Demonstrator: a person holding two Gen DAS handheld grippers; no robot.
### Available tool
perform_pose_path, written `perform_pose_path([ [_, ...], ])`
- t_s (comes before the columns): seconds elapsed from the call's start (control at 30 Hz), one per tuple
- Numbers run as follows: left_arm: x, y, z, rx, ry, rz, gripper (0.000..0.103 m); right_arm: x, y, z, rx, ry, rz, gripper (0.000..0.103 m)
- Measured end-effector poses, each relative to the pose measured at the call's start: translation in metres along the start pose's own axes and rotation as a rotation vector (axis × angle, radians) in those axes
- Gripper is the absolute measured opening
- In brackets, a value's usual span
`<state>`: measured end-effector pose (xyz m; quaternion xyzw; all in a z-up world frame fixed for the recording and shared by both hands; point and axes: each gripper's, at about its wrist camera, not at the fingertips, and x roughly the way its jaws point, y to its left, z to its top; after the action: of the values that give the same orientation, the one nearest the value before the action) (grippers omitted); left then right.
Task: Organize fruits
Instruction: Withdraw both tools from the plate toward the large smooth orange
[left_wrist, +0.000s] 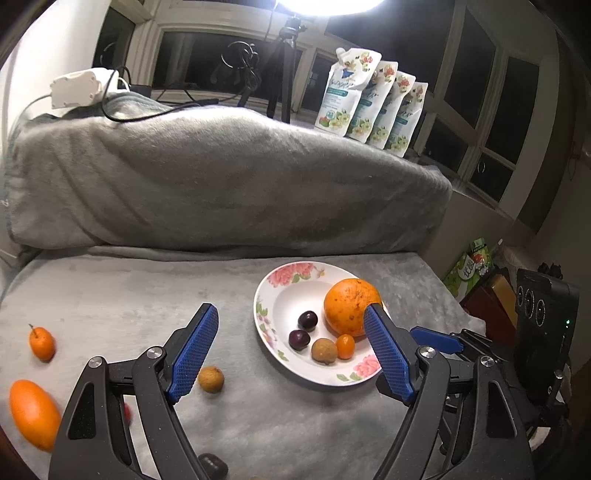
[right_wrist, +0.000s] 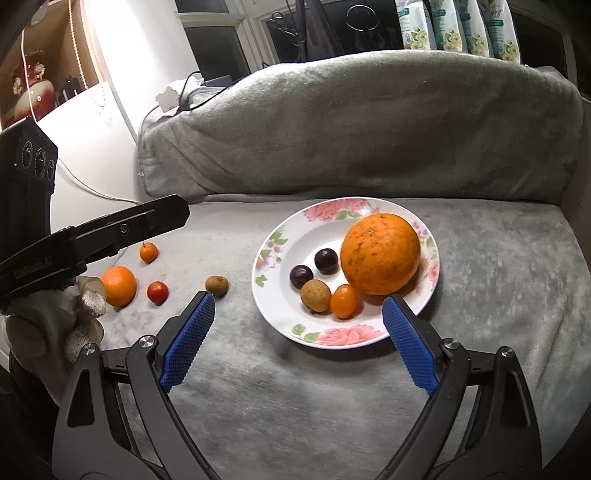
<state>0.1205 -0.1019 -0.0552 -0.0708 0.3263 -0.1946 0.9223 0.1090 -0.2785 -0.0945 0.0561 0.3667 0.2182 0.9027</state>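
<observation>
Floral plate (right_wrist: 345, 338): holds large orange (right_wrist: 380, 254), two dark plums, longan, kumquat, apparently sorted already. Loose on grey blanket (right_wrist: 498, 295) at its nine o'clock: longan (right_wrist: 217, 285), red fruit, mandarin (right_wrist: 119, 280), stemmed kumquat. Left gripper (left_wrist: 291, 323) and right gripper (right_wrist: 299, 308): fingers wide, empty, hovering, probably choosing.

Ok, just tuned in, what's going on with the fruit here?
A person with a gripper in each hand is gathering fruit onto the floral plate. It holds a large orange, two dark fruits, a brown one and a kumquat. Four fruits lie on the grey blanket, including a brown fruit. The left gripper and right gripper are open, holding nothing.
</observation>
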Motion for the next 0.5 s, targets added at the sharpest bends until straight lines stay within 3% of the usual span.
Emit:
perform_pose_path([
  [0.3,-0.019,0.008,-0.004,-0.010,-0.028,0.024,0.081,0.000,0.023,0.000,-0.045,-0.003,0.033,0.094],
  [0.5,-0.035,0.017,-0.010,-0.021,-0.048,0.048,0.081,0.002,0.039,0.004,-0.081,0.021,0.007,0.094],
])
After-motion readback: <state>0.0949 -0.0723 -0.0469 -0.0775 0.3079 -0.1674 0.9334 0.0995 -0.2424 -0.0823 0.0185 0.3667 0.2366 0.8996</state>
